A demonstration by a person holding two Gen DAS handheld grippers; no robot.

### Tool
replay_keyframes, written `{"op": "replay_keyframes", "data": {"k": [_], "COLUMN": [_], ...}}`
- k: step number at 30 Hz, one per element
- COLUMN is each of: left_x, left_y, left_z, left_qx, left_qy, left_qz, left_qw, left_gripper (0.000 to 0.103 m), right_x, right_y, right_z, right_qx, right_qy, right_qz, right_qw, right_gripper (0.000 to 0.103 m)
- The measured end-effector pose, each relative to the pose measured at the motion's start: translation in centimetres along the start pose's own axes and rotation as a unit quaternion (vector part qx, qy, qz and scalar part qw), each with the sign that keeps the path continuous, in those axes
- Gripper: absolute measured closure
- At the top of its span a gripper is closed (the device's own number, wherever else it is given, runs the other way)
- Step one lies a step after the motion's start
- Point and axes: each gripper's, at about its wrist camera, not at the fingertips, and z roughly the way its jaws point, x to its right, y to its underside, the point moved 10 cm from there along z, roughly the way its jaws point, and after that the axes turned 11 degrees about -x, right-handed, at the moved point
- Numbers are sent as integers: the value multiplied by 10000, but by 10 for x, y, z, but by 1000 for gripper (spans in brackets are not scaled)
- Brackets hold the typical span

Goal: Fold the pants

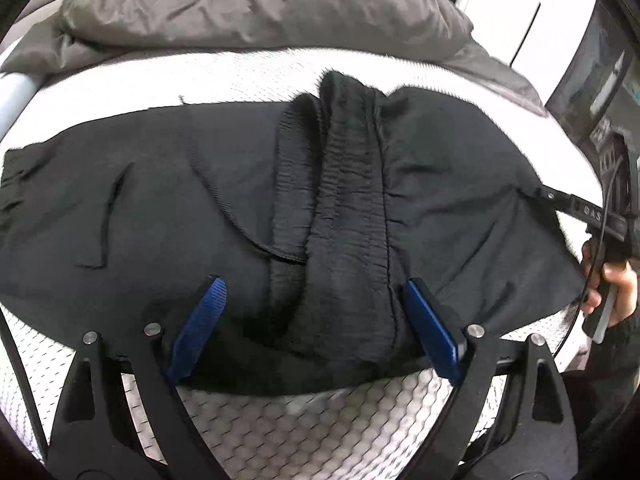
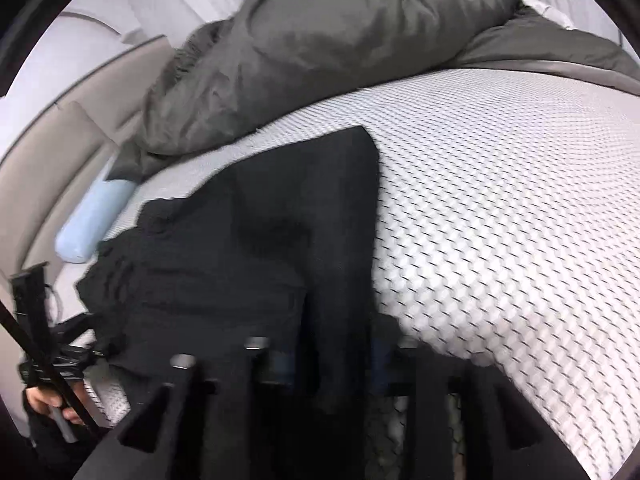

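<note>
Black pants [image 1: 168, 208] lie across a white textured mattress [image 1: 304, 424], with the ribbed waistband [image 1: 344, 184] bunched up in the middle. My left gripper [image 1: 316, 312] is open, its blue pads [image 1: 200, 328] straddling the waistband at the near edge of the cloth. In the right wrist view the pants [image 2: 256, 256] run forward from my right gripper [image 2: 332, 364], which is shut on a fold of the black cloth. The right gripper also shows at the right edge of the left wrist view [image 1: 540, 194], pinching the pants' edge.
A crumpled grey duvet [image 1: 256, 4] lies at the back of the mattress. A pale blue roll [image 2: 92, 224] lies beside a beige padded bed frame [image 2: 52, 168]. White cabinets [image 1: 516, 12] stand at the far right. The bare mattress [image 2: 500, 208] stretches to the right.
</note>
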Motion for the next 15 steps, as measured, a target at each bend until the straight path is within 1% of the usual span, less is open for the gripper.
{"op": "replay_keyframes", "data": {"k": [1,2,3,4,5,6,8,11,12,13,14,15], "left_x": [-4,-8,-8,-6,-5,-3,-1,-2,-2,-2,-3,-5], "left_y": [0,3,6,10,12,15,18,17,17,15,12,10], "left_z": [-2,-4,-4,-4,-5,-8,-10,-3,-5,-7,-12,-18], "left_qx": [31,34,2,-35,-44,-1,27,-76,-70,-40,24,97], "left_qy": [27,110,222,320,340,284,226,137,128,130,147,152], "left_qz": [-18,-30,-36,10,69,127,219,218,196,162,118,73], "left_qw": [10000,9999,9997,9995,9994,9995,9995,9996,9997,9998,9998,9998], "left_gripper": [22,31,36,48,51,51,51,50,50,48,44,42], "right_x": [3,8,11,12,8,2,-16,-49,-56,-60,-60,-58], "right_y": [-1,-1,-1,1,3,5,9,10,13,15,16,17], "right_z": [-8,-21,-34,-44,-52,-61,-66,-54,-46,-40,-35,-31], "right_qx": [146,306,514,665,797,912,958,742,611,476,422,388], "right_qy": [62,119,150,143,75,-69,-296,-504,-487,-376,-233,-175], "right_qz": [30,78,171,247,291,287,164,-140,-273,-405,-468,-453], "right_qw": [9999,9994,9984,9974,9964,9954,9948,9959,9966,9973,9977,9981], "right_gripper": [54,54,53,51,48,45,39,39,38,37,37,37]}}
